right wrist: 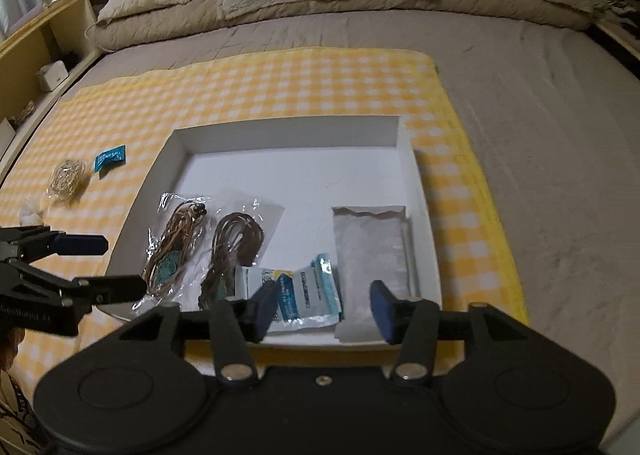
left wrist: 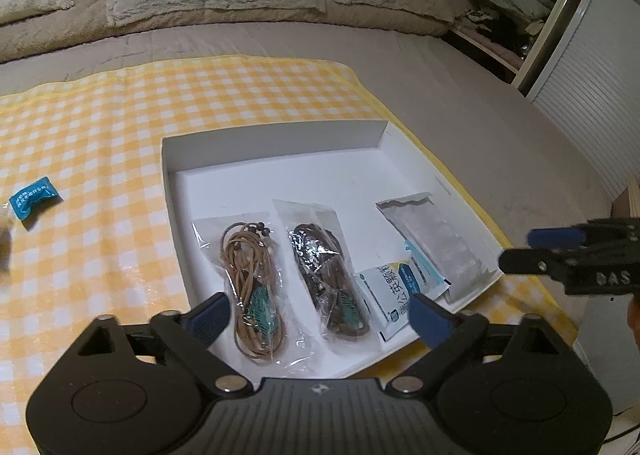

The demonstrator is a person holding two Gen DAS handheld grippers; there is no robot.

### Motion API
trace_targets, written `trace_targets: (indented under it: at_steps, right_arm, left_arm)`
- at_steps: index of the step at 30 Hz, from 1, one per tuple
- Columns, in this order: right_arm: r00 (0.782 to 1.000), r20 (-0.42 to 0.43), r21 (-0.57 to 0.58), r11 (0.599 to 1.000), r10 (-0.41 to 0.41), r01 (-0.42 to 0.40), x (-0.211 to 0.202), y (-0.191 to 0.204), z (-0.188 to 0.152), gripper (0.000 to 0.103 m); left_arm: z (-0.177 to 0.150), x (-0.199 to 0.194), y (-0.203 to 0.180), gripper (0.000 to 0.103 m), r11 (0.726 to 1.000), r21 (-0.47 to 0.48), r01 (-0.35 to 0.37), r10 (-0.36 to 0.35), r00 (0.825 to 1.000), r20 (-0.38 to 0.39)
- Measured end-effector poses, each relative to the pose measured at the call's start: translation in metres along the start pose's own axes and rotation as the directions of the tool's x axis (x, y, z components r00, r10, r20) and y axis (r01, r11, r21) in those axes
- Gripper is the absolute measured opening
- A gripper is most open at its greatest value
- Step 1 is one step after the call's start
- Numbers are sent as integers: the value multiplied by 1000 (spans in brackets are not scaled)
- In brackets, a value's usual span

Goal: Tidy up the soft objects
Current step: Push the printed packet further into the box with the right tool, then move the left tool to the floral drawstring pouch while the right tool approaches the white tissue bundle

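While both our grippers, left gripper (left wrist: 318, 313) and right gripper (right wrist: 322, 305), hover released and empty over the white box (right wrist: 288, 131), we should next approach the teal packet (right wrist: 109, 157) low and pinch its middle.

Back half of white box (right wrist: 288, 175) is bare; front row crowded w/ packets (right wrist: 308, 295).

"DAS" shows in raised letters on the right gripper (left wrist: 560, 251). The white-and-blue sachet (left wrist: 394, 295) and teal packet (left wrist: 34, 201) carry print too small to read.
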State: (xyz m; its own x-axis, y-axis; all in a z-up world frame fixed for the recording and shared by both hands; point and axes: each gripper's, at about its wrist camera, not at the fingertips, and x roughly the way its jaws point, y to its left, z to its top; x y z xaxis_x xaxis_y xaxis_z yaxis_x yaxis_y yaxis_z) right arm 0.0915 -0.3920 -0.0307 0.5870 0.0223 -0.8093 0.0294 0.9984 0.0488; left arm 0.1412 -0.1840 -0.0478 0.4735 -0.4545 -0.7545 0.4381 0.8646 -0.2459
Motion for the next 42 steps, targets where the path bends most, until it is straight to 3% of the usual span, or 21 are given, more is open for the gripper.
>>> trace_targets:
  at_steps: [7,12,24,42]
  right_arm:
    - [996,78,21,999,-43,41,-16,1,-16,103]
    - [992,111,17,998,-59,58,-18,3,-21,103]
    - [988,143,12,998,-56,55,-10,22,-8,103]
    - [982,182,-122,992,53,-31,8,111,37,103]
  left_arm:
    - [-2,-10,1,103,1000,16,-23,22,999,43]
    - [-4,-20,3,103,998,40,-55,52,996,75]
    - [-6,-45,41,103,989,-6,-145,144,982,124]
    - [-19,-111,128,103,945,-162,-283,310,934,179]
